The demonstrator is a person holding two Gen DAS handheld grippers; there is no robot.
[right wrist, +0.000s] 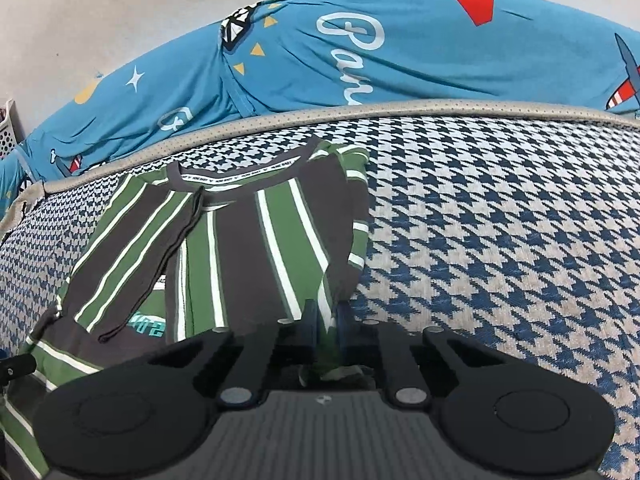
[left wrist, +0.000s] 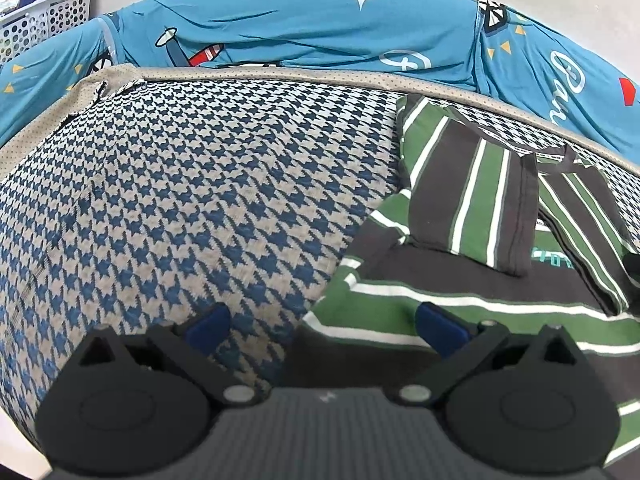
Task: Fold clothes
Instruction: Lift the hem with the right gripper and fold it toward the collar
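My right tongs [right wrist: 325,330] clenched on the striped shirt [right wrist: 224,240] edge. My left tongs [left wrist: 322,322] spread wide, gripping nothing, over the shirt's corner on the houndstooth mattress [left wrist: 180,200].

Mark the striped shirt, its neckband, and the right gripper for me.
striped shirt [right wrist: 236,248]: right wrist view, on a dark stripe mid-body.
neckband [right wrist: 224,179]: right wrist view, on the printed collar tape.
right gripper [right wrist: 326,328]: right wrist view, between the fingertips pinching the shirt's edge.
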